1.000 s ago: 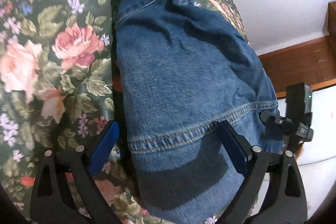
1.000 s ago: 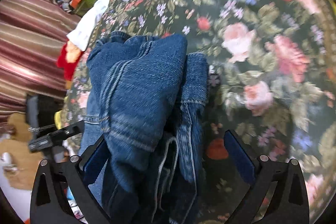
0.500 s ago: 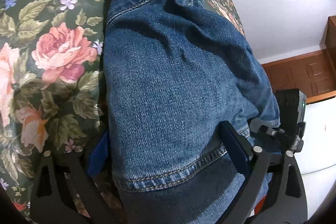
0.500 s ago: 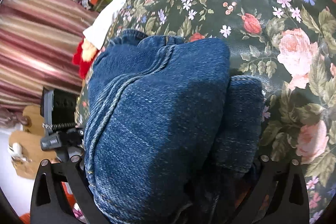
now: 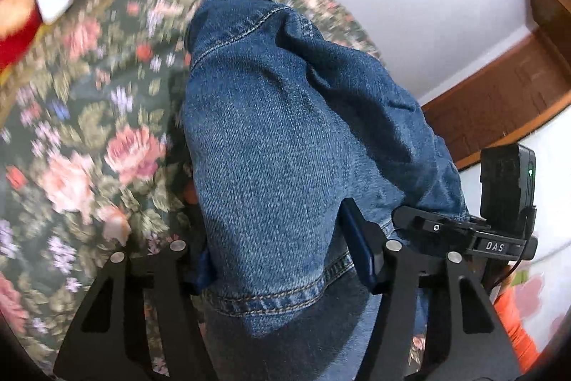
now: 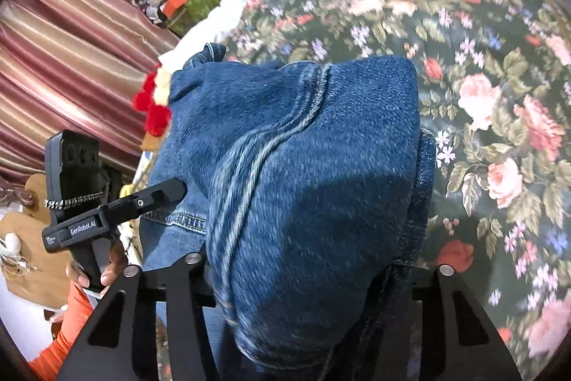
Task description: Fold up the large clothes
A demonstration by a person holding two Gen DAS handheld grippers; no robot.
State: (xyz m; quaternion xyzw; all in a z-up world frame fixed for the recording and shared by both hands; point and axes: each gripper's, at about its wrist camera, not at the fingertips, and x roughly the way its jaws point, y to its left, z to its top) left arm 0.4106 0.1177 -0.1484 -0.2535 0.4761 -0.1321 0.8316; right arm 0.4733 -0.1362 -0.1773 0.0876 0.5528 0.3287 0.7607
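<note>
Blue denim jacket (image 5: 285,149) bunched between both closing hand-held grippers, left (image 5: 282,259) and right (image 6: 307,274), pads clamped on it.

One pair of blue jeans (image 5: 285,149), one floral bedcover (image 5: 89,131), two hand-held grippers: left hand-held gripper (image 5: 282,259), right hand-held gripper (image 6: 307,277).

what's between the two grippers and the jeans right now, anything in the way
Nothing visible. The jeans already sit between the fingers of the left gripper and the right gripper, whose jaws are closing on the denim above the floral bedspread.
</note>
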